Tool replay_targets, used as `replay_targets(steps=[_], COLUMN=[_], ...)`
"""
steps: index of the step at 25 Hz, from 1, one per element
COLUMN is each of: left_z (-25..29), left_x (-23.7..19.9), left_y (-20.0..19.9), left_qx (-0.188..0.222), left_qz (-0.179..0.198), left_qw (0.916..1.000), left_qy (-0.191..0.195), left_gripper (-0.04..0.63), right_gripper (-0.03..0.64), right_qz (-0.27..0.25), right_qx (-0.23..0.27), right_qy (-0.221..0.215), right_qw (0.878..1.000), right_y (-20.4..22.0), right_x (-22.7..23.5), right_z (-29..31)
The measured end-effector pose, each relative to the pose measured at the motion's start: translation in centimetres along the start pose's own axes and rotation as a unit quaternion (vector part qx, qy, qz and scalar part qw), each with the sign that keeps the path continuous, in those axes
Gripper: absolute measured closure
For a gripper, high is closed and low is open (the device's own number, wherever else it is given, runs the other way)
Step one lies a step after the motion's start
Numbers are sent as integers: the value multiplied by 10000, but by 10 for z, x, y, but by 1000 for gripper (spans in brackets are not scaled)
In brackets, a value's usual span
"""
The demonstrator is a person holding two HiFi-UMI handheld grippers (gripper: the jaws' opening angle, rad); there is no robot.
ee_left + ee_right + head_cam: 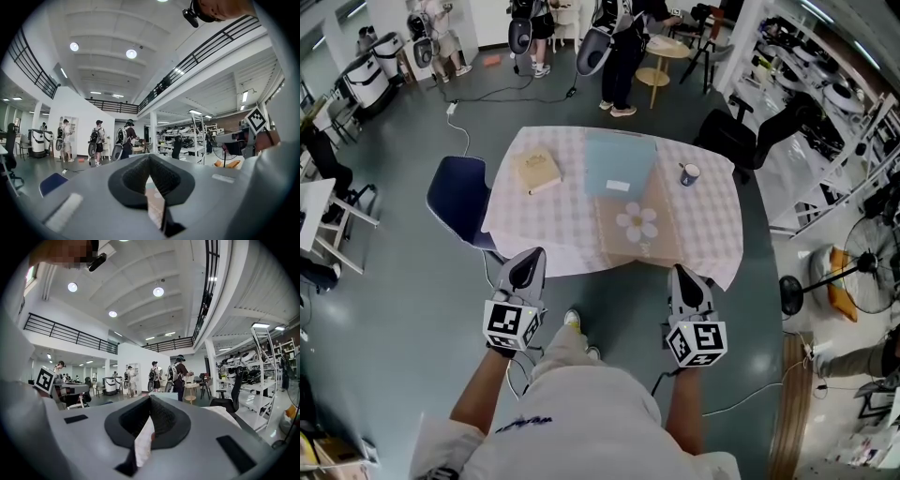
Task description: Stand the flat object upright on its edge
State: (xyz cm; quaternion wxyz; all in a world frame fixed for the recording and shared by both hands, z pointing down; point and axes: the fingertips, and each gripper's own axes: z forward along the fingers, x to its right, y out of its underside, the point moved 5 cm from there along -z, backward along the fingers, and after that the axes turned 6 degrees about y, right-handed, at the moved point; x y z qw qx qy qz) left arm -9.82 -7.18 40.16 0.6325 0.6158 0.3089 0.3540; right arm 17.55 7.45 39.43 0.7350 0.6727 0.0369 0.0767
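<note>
Left gripper [528, 260] and right gripper [682, 275] (both level) have jaws pressed together, empty. Beyond their tips, the table [572, 234] bears a flat tan object [539, 171], perhaps a book.

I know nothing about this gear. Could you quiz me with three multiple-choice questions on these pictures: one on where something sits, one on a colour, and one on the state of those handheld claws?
1. Where on the table does the cup stand?
A. Near the right side
B. At the left corner
C. Dead centre

2. What colour is the chair at the table's left?
A. Red
B. Dark blue
C. Yellow

3. How are the left gripper and right gripper set?
A. Both wide open
B. Both shut, holding nothing
C. Both clamped on the cup

Answers:
1 A: the head view shows the cup close to the right edge.
2 B: its seat is dark blue.
3 B: each gripper view shows the jaws together with nothing between them.
</note>
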Motion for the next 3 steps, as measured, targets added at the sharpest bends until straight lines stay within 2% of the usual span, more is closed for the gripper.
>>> replay_targets(steps=[3], left_z=[4], left_x=[3], left_y=[0], left_qx=[1], left_qz=[21], left_qw=[10000], left_qy=[44], left_gripper=[594], right_gripper=[614], right_qz=[27], right_qx=[3], right_qy=[60], right_qw=[10000], right_y=[1], right_x=[7], right_z=[1])
